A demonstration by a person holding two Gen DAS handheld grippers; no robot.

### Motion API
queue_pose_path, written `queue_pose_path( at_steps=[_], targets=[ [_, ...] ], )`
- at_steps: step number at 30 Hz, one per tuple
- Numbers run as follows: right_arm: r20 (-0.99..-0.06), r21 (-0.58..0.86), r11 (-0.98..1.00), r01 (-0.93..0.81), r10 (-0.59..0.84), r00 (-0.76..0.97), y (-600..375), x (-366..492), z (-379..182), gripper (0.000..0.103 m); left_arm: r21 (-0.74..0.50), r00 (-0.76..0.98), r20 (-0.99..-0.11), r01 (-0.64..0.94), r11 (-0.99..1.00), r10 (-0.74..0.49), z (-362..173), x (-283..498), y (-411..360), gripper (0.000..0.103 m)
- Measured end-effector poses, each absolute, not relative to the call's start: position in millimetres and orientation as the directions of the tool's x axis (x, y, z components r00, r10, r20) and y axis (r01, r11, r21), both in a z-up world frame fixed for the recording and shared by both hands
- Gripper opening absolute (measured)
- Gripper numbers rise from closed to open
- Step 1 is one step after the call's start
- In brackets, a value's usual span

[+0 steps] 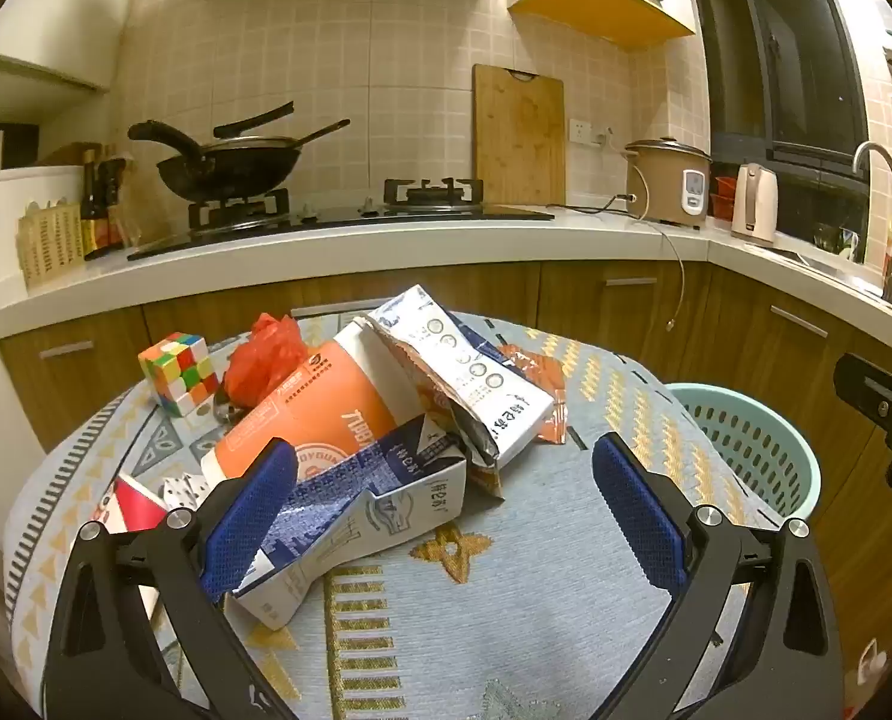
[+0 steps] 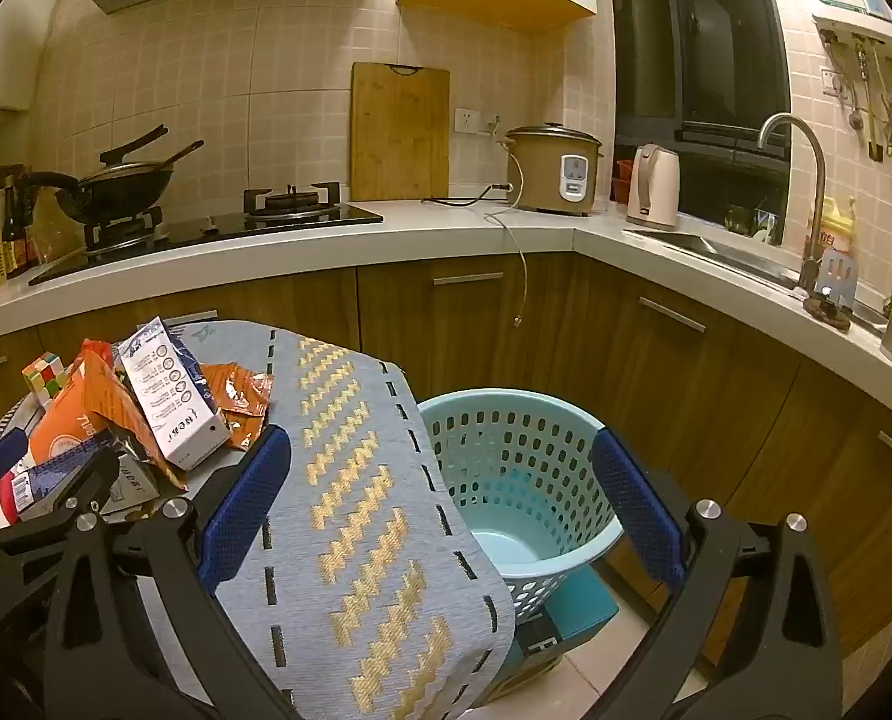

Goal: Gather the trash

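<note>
A heap of trash lies on the cloth-covered table (image 1: 535, 570): a crushed blue-and-white carton (image 1: 362, 516), an orange-and-white box (image 1: 320, 414), a white carton (image 1: 475, 384), a red plastic bag (image 1: 266, 360) and an orange wrapper (image 1: 541, 390). My left gripper (image 1: 446, 510) is open, its left finger touching the blue-and-white carton. The light blue perforated basket (image 2: 517, 480) stands on the floor to the table's right, empty. My right gripper (image 2: 440, 504) is open and empty, above the table's right edge and the basket. The trash heap (image 2: 146, 408) also shows at the left of the right wrist view.
A Rubik's cube (image 1: 179, 372) sits at the table's far left, a red-and-white box (image 1: 134, 504) near the front left. Behind is a kitchen counter (image 1: 386, 240) with a wok (image 1: 230, 171), cutting board (image 1: 517, 135), rice cooker (image 1: 667, 186), kettle (image 1: 754, 201) and sink tap (image 2: 799, 180).
</note>
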State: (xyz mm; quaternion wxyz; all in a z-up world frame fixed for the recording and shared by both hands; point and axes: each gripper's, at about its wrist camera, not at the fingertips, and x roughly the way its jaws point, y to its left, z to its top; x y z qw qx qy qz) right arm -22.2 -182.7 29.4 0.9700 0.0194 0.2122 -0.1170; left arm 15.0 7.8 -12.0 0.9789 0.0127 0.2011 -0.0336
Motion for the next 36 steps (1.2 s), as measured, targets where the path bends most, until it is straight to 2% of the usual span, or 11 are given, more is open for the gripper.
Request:
queue_pose_path(
  at_steps=[36],
  targets=[
    [-0.430,-0.011,0.972,0.233,-0.215,0.877,-181.9,-19.6,28.2,0.094,0.010,0.916,-0.396,0.075,0.997,-0.065,-9.7,20.2,14.0,0.096]
  ],
)
